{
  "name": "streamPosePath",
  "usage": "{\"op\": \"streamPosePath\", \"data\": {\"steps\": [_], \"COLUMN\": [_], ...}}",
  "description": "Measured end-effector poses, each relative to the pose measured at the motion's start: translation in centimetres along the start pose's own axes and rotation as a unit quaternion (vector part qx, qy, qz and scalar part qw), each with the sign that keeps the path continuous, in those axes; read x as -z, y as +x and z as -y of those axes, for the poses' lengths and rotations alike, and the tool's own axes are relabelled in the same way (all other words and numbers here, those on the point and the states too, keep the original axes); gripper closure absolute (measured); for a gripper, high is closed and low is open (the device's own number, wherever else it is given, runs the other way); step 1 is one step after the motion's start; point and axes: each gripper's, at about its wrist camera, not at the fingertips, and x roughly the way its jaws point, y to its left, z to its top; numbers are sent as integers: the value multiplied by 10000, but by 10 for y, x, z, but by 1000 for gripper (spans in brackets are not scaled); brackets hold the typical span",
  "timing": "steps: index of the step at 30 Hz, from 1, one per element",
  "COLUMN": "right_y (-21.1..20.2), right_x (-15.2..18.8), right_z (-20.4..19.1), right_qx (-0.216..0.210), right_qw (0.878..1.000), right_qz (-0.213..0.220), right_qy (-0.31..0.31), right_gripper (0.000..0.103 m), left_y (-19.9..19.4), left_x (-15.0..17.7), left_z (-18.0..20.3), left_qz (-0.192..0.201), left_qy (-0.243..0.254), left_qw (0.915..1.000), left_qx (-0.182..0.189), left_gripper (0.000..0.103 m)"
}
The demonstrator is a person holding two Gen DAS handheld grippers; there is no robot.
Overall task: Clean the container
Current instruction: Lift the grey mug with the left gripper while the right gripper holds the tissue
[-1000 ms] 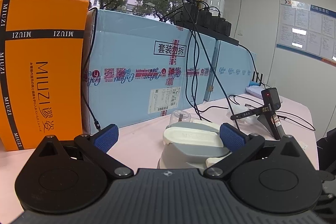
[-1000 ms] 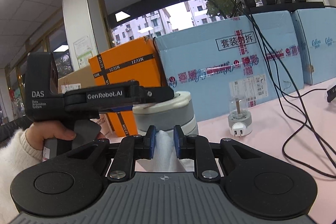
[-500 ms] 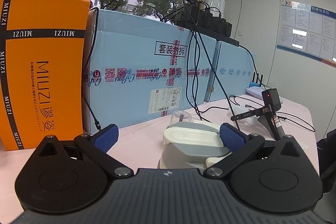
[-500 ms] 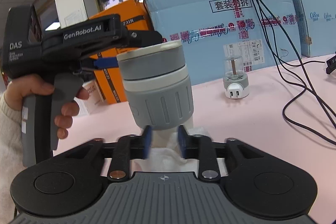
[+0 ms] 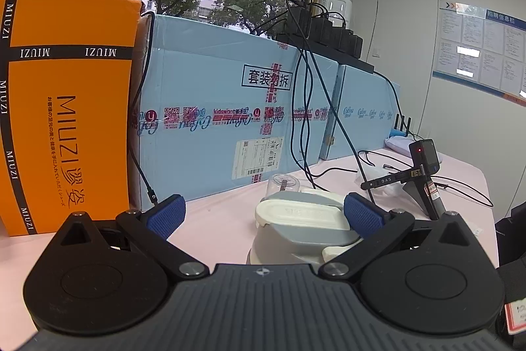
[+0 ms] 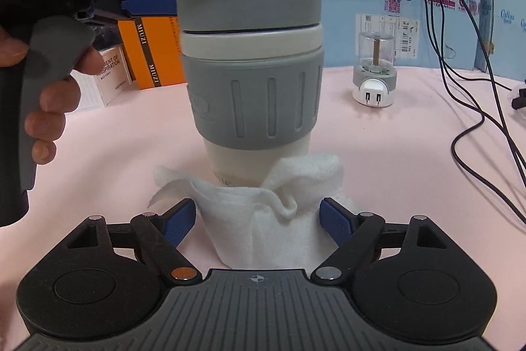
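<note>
A grey and white lidded cup (image 6: 253,61) stands upright on the pink table (image 6: 411,153). A white cloth (image 6: 263,219) lies crumpled against its base. My right gripper (image 6: 258,221) is open, its blue pads on either side of the cloth, not squeezing it. My left gripper (image 5: 264,214) is open wide above the table; the cup's lid (image 5: 302,219) sits between its pads near the right one. In the right wrist view the left gripper's blue fingertip (image 6: 148,7) is beside the cup's lid.
Orange MIUZI box (image 5: 65,107) and blue cartons (image 5: 236,120) stand along the table's back. Black cables (image 6: 476,120) trail at the right. A small plug-in device with a clear dome (image 6: 374,78) stands behind the cup. A black tripod device (image 5: 420,176) is at the far right.
My right gripper has opened and let go of the cloth, which now lies at the cup's base. It has dropped lower and closer to the cup. The left gripper has stayed still.
</note>
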Motion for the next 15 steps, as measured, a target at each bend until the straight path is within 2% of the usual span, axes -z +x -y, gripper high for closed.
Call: {"op": "streamPosePath", "data": {"steps": [3,6,9,11,15], "right_y": [-1,-6,-12,-16,-31], "right_x": [3,6,11,12,14], "right_z": [-7,-15,-21,-22,-18], "right_qx": [-22,-218,-409,-627,-767], "right_qw": [9998,9988,9969,9953,9937], "right_qz": [-20,-44,-17,-5,290], "right_qy": [-218,-445,-679,-732,-759], "right_gripper": [32,46,66,84,89], "left_y": [0,0,0,0,0], "left_x": [0,0,0,0,0], "left_z": [0,0,0,0,-1], "left_qz": [2,1,-2,-3,-4], "left_qy": [15,6,5,2,-24], "left_qw": [10000,10000,10000,10000,10000], "left_qx": [-5,0,-1,2,9], "left_gripper": [0,0,0,0,0]}}
